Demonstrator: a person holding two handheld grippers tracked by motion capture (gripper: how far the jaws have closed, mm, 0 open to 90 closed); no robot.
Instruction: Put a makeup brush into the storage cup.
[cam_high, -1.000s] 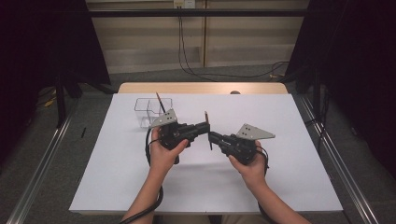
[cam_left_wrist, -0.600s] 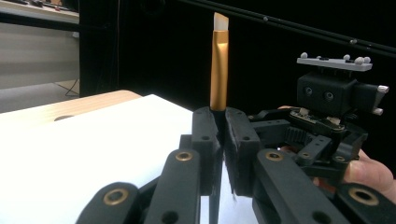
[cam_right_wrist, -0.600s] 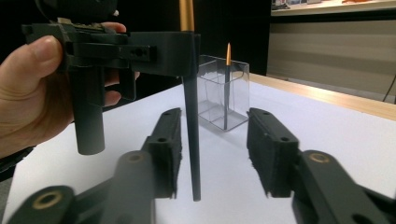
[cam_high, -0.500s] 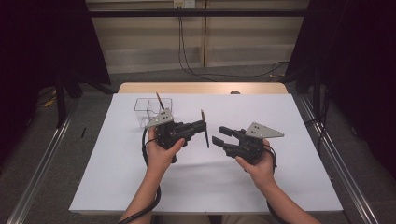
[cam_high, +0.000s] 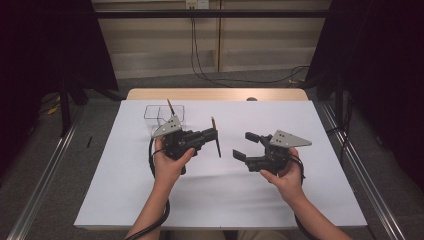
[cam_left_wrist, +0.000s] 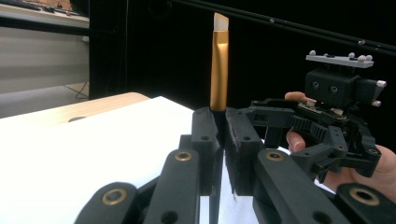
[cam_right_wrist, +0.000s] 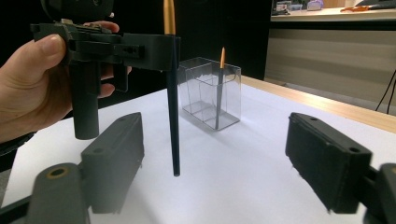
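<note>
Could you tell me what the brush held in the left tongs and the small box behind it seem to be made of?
The slim black-handled brush has a shiny gold band, probably metal, and a pale tip, likely bristle; its dark handle looks like lacquered wood or plastic. The clear divided box looks like glossy transparent plastic, perhaps acrylic: you see straight through its walls.

Both forearms come in from the near edge and angle inward. The left hand (cam_high: 170, 162) wraps the left gripper (cam_high: 216, 135) from below, aiming it toward the person's right; its jaws are pressed together on a paintbrush (cam_left_wrist: 218, 70) held upright. The right hand (cam_high: 282, 175) cradles the right gripper (cam_high: 243, 145), pointed toward the left one with a gap between them; its jaws are spread wide and hold nothing.
</note>
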